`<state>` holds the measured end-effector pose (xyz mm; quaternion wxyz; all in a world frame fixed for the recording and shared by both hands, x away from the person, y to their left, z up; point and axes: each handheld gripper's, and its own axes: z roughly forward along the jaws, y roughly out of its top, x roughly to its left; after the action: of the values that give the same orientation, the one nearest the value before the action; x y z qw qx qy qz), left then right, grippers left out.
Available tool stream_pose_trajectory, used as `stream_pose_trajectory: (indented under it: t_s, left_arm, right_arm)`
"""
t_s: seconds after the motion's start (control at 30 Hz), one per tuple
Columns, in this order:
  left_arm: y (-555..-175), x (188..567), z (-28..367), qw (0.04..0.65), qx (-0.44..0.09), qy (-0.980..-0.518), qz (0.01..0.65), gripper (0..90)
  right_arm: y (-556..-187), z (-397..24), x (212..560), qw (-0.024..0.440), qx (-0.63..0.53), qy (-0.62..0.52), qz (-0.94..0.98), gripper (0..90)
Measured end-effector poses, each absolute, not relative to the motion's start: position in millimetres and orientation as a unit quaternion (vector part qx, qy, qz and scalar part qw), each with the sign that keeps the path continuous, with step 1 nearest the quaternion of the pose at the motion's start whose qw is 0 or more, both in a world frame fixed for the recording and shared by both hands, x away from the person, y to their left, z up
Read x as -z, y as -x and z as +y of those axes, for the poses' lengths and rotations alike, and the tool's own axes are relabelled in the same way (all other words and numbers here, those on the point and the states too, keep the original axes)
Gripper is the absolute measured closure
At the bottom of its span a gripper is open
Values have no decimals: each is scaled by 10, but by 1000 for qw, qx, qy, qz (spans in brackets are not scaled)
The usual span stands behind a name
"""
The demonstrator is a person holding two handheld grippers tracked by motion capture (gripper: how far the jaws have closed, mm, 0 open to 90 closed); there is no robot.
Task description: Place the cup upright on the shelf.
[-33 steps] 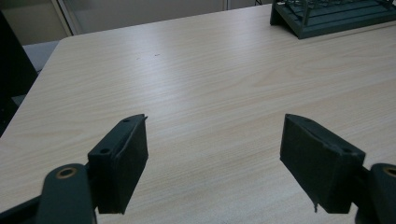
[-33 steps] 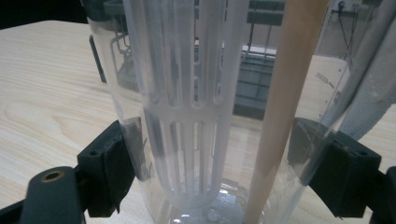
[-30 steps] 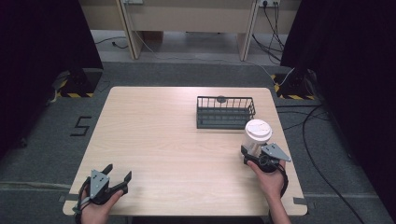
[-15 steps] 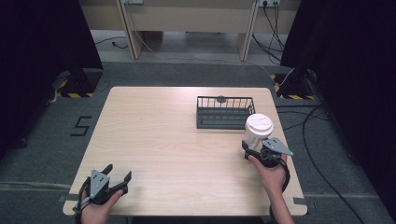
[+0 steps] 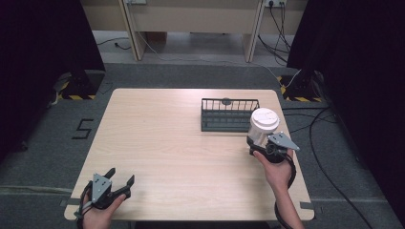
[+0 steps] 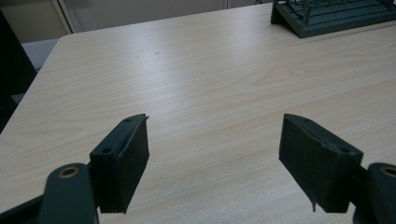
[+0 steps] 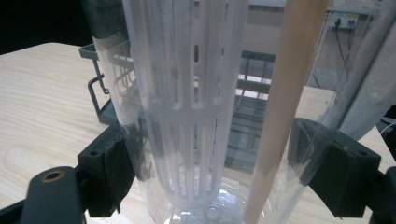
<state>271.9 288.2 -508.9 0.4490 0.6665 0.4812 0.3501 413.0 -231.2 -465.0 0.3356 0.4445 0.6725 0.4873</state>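
A: Where's the cup w/ the white lid (image 5: 264, 123)?
B: We're holding it upright at the table's (image 5: 181, 143) right side, just near of the wire basket (image 5: 229, 114); right gripper (image 5: 267, 149) is clamping its clear wall.
A: Left gripper (image 5: 117, 183)?
B: We're resting it near-left, jaws apart, nothing btwn them.

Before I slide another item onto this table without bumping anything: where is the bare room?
Most of the table is bare: the whole stretch from the left gripper at the near left corner up to the wire basket. It is crowded only at the right edge, where the right gripper holds the clear cup beside the basket.
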Motion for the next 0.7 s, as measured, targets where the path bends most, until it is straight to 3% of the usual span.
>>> stream_pose_trajectory:
  t_s: [0.7]
  left_arm:
    - [-2723, 5093, 2883, 449, -349, -666, 483, 240]
  right_arm:
    - [-4306, -2252, 4407, 343, -493, -442, 666, 188]
